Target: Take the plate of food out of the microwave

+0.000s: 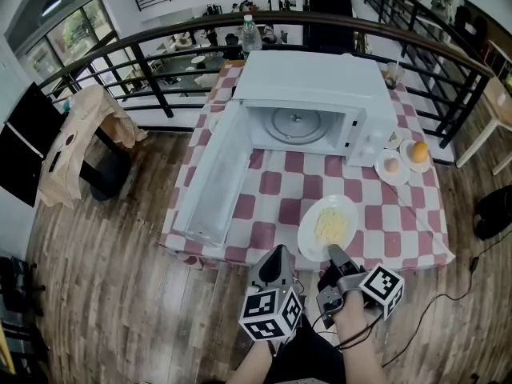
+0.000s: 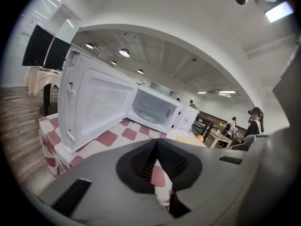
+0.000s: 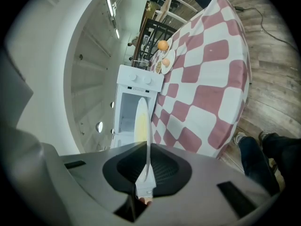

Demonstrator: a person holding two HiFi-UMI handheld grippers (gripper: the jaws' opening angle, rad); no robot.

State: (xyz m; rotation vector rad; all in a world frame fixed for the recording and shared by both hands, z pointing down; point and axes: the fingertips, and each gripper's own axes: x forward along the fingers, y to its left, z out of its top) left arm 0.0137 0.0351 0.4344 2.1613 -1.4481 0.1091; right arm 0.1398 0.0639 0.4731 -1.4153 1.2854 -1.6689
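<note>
- Centrally, a table [image 1: 272, 184] in a red-and-white checked cloth stands on a wood floor.
- At its far side sits a white microwave [image 1: 308, 82], seen too in the left gripper view [image 2: 155, 109].
- Its door [image 1: 210, 174] is swung wide to the left, and the bare turntable [image 1: 296, 123] shows inside.
- The plate [image 1: 306, 234] is outside the microwave, over the cloth's near right part and close to the front edge. Pale yellow food [image 1: 331, 226] lies on it. Whether it rests on the cloth or hangs just above it cannot be told.
- The right gripper [image 1: 334, 254] meets the plate's near rim. In its own view, the right gripper [image 3: 146, 173] has its jaws pinching that rim, and the plate [image 3: 143, 126] shows edge-on.
- The left gripper [image 1: 277, 256] is just beside it, off the table's front edge. In its own view [image 2: 156, 147] the jaws are pressed together with nothing between them.
- Two small plates [image 1: 391, 166] lie right of the microwave, and the farther one bears an orange [image 1: 419, 151].
- A bottle [image 1: 251, 34] stands behind the microwave.
</note>
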